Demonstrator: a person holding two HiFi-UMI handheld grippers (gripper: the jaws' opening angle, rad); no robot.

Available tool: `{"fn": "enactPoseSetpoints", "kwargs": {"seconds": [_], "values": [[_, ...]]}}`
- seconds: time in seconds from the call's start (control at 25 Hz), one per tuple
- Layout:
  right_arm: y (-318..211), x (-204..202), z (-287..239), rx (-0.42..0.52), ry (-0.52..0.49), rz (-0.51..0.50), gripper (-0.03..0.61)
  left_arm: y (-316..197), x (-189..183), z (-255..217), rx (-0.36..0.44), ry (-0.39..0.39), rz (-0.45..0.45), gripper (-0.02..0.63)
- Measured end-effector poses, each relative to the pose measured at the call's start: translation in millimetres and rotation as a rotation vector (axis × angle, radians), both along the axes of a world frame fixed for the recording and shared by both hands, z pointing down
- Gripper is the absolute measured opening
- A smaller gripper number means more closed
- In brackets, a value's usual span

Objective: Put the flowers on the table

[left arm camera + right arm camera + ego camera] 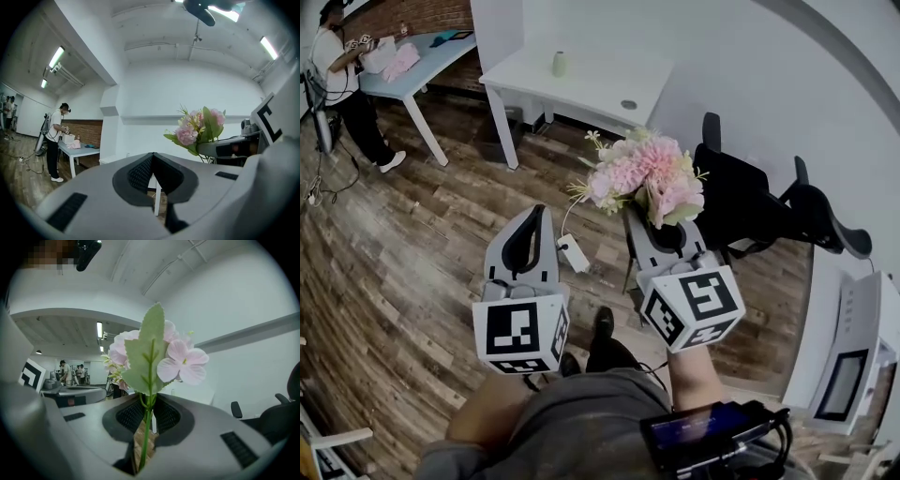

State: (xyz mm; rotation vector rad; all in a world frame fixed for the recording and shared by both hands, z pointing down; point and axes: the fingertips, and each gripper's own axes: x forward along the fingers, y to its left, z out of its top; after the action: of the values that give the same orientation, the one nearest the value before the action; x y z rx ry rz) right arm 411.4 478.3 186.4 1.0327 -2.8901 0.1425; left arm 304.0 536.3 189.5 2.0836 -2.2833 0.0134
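In the head view a bunch of pink and white artificial flowers (642, 178) with green leaves stands upright in my right gripper (665, 228), whose jaws are shut on the stems. The right gripper view shows one thin green stem (146, 427) pinched between the ribbed pads, with a leaf and the pink flowers (180, 363) above it. My left gripper (535, 215) is held beside it to the left, shut, with nothing in it. From the left gripper (153, 155) the flowers (199, 127) show to the right. The white table (581, 82) stands ahead, beyond both grippers.
A pale cup (560, 64) and a round cable hole (628, 105) are on the white table. Black office chairs (750, 202) stand at the right. A white power strip (574, 253) lies on the wooden floor. A person (339, 80) works at a far-left table (427, 61).
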Motion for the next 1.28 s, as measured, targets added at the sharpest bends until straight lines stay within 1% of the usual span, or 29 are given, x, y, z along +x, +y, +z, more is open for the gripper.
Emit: {"fn": "enactPoseSetpoints", "kwargs": {"seconds": [0.2,0.52,0.68,0.84,1.04,1.16,1.28], "values": [[-35.3,-9.9,22.2,-0.035,0.005,-0.034,0.052,-41.6,9.3,15.6,-0.032,-0.019,0.015,0.008],[-118.4,-27.4,39.0,-0.077,-0.011,-0.099,0.052,-128.1,14.8,28.8,-0.081,-0.048,0.028,0.008],[-169.3,-37.1,38.2,-0.083,-0.024,-0.133,0.052,-178.4,12.5,21.8,-0.078,-0.065,0.006,0.008],[-206.8,-45.4,33.9,-0.075,-0.020,-0.169,0.052,-211.2,3.5,13.6,-0.058,-0.063,-0.035,0.008],[-243.3,-50.0,18.9,-0.042,-0.036,-0.198,0.052,-228.8,-5.9,-2.7,-0.010,-0.080,-0.097,0.008],[-253.4,-63.3,8.6,-0.017,-0.052,-0.218,0.052,-228.1,-25.6,-7.3,0.005,-0.088,-0.148,0.008],[-254.2,-79.7,7.7,-0.013,-0.050,-0.249,0.052,-225.9,-43.9,-4.0,0.001,-0.079,-0.192,0.008]]}}
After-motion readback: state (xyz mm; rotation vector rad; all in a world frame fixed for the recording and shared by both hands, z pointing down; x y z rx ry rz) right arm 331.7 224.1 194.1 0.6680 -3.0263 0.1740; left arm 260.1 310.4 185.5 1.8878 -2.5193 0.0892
